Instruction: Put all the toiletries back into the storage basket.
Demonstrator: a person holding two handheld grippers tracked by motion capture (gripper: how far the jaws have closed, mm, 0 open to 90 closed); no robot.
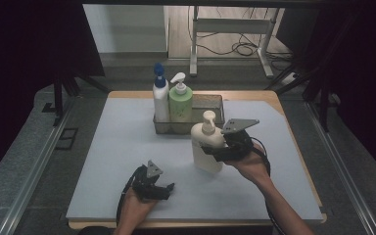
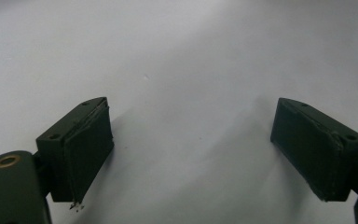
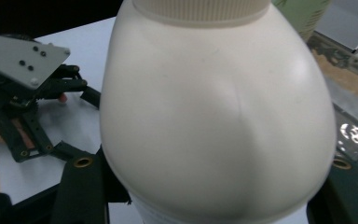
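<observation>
Cream plastic, smooth and rounded, is crowding the right gripper view: the bottle [image 3: 214, 116] is sitting so close that its pump is being cut off at the top edge and the jaw pads are being hidden behind its body. From the high view, the right gripper [image 1: 214, 149] is clamping this bottle [image 1: 206, 144] from its right side, right of the mat's centre and just near of the tray [image 1: 215, 105]. That tray, wire mesh and rectangular, is holding a white blue-capped bottle [image 1: 160, 95] and a green bottle [image 1: 180, 100] upright at its left end. At near left, the left gripper [image 1: 164, 188] is resting low over the pale matte mat [image 1: 112, 161], its jaws standing wide with nothing between them.
</observation>
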